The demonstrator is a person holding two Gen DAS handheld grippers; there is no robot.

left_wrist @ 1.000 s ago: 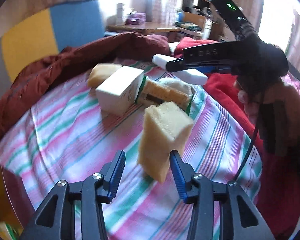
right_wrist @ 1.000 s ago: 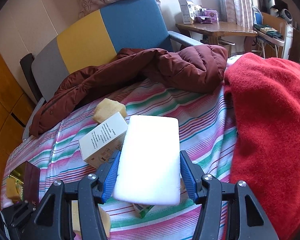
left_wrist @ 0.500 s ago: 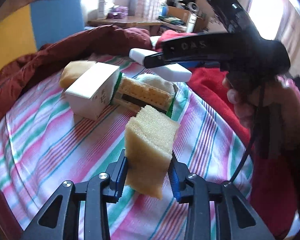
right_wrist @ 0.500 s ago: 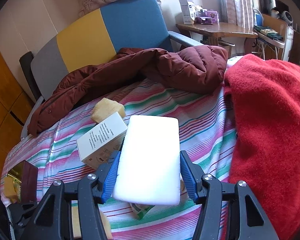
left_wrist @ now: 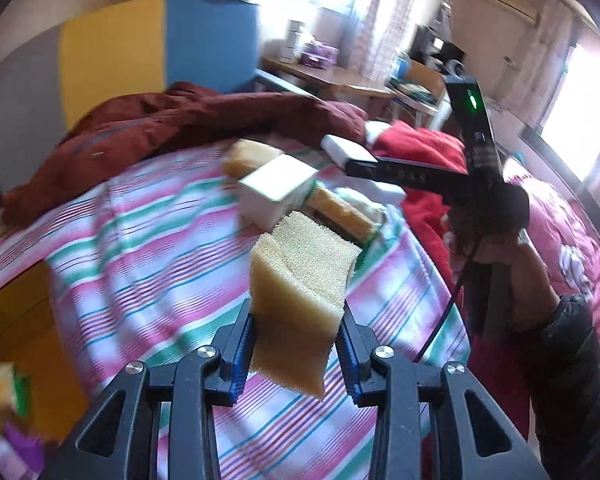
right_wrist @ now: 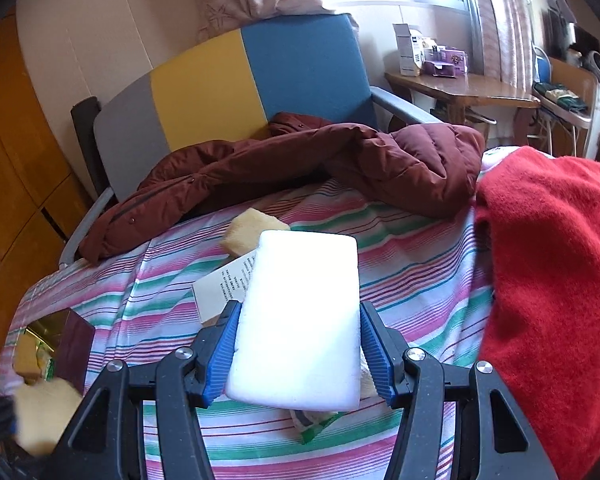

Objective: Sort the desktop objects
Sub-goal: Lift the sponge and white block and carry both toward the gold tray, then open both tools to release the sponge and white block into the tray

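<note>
Yellow foam sponge (left_wrist: 300,300) sits pinched in the left tool (left_wrist: 298,344), lifted mid-frame above the striped bedsheet (left_wrist: 148,248). The right tool (right_wrist: 300,356) clamps a white foam block (right_wrist: 300,320). Soft foam could twist loose if squeezed off-centre.

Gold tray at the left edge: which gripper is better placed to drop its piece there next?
Left, probably. The left gripper holds the yellow sponge with the gold tray close on its left; the right gripper, gripping the white block, sits farther right.
</note>
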